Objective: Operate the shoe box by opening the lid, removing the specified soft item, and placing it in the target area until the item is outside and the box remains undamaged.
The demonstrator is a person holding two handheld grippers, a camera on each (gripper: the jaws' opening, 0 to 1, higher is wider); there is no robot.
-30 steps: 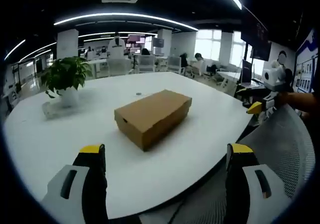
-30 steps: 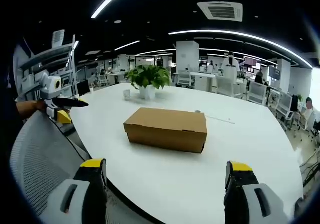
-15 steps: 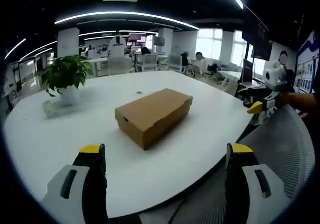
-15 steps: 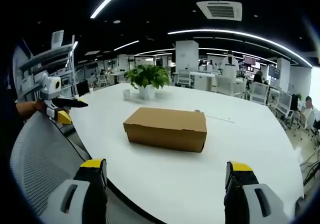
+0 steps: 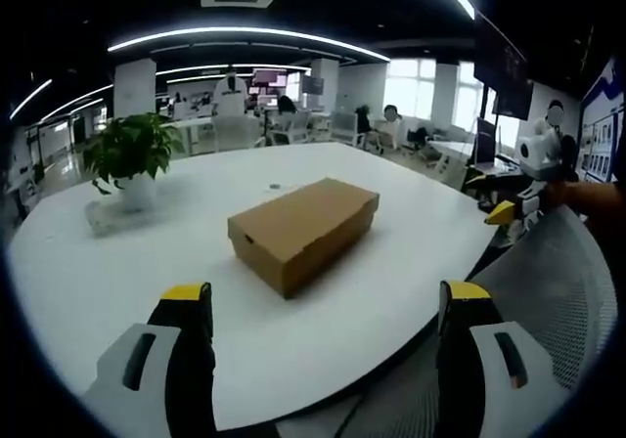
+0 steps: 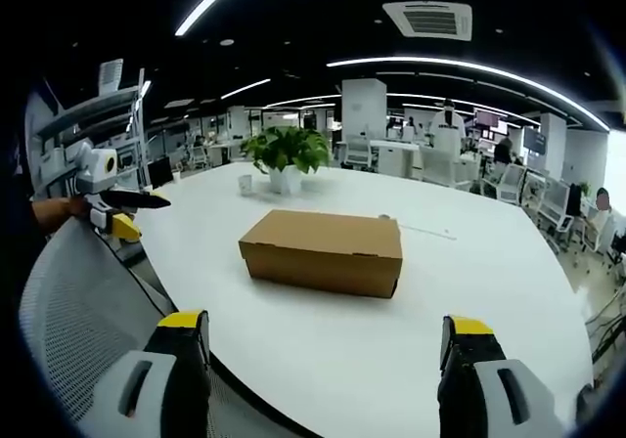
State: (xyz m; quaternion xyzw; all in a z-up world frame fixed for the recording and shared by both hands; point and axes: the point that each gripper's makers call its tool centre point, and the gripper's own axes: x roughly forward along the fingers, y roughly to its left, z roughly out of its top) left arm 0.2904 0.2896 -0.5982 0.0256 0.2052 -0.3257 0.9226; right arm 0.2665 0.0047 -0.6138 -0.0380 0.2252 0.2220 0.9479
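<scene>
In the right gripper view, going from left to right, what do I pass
Left gripper held out over the mesh chair back → potted plant → cardboard shoe box, lid closed → bare white table on the right.

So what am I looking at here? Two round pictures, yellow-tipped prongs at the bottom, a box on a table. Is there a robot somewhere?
No robot: a person holds a two-jaw gripper in each hand, and each carries a fisheye camera looking forward along its jaws. The left gripper view shows the left gripper, jaws wide apart and holding nothing; the right gripper view shows the right gripper, likewise open and empty. Each gripper also shows at the edge of the other's view. Both face a white table in an open office. On it lies a closed cardboard shoe box, untouched, with a potted plant beyond it. The grey mesh in front of the table is a chair back.
</scene>
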